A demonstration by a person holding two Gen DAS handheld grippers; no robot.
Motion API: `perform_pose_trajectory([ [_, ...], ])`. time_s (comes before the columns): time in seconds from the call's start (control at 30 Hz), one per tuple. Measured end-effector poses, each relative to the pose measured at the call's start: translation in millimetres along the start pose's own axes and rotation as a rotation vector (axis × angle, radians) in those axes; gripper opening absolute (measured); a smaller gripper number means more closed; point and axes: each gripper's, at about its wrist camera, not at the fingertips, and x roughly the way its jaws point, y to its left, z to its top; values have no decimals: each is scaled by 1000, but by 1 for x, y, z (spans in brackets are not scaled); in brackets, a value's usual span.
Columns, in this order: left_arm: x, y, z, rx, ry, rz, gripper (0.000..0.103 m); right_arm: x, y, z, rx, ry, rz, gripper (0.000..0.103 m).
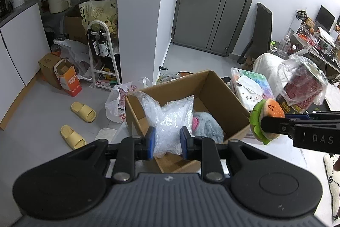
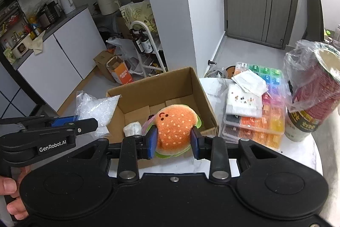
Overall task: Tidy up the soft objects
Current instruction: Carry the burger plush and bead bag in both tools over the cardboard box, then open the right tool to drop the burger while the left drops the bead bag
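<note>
An open cardboard box [image 1: 221, 88] [image 2: 153, 86] stands on the white table. My left gripper [image 1: 166, 140] is shut on a clear bubble-wrap bag [image 1: 172, 116] and holds it over the box's left side; the bag also shows in the right wrist view [image 2: 97, 107]. A grey and pink plush [image 1: 207, 123] lies inside the box. My right gripper [image 2: 174, 142] is shut on a plush hamburger [image 2: 174, 127] [image 1: 266, 118] and holds it above the box's near right edge. A white soft item [image 2: 132, 129] sits in the box below it.
A colourful bead organiser [image 2: 259, 107] with white packets on it lies right of the box. A plastic-wrapped stack of red cups [image 2: 312, 90] stands further right. Yellow slippers [image 1: 78, 122], bags and cartons litter the floor at left.
</note>
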Motion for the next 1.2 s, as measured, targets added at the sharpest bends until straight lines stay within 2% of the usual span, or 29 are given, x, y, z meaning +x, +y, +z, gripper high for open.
perform_pose_trajectory([
  [0.37, 33, 5, 24, -1, 13, 6, 24, 33, 0, 22, 6, 7, -5, 32],
  [0.7, 57, 8, 33, -1, 31, -4, 25, 53, 0, 35, 20, 12, -24, 32],
  [0.8, 60, 9, 35, 5, 19, 23, 27, 56, -1, 35, 24, 15, -29, 32],
  [0.87, 59, 11, 36, -1, 21, 12, 31, 58, 1, 36, 22, 15, -30, 32],
  [1.13, 45, 21, 36, -29, 6, 14, 32, 67, 4, 41, 28, 13, -27, 33],
  [1.2, 42, 21, 36, -35, 10, 13, 33, 68, 5, 44, 42, 5, -11, 40],
])
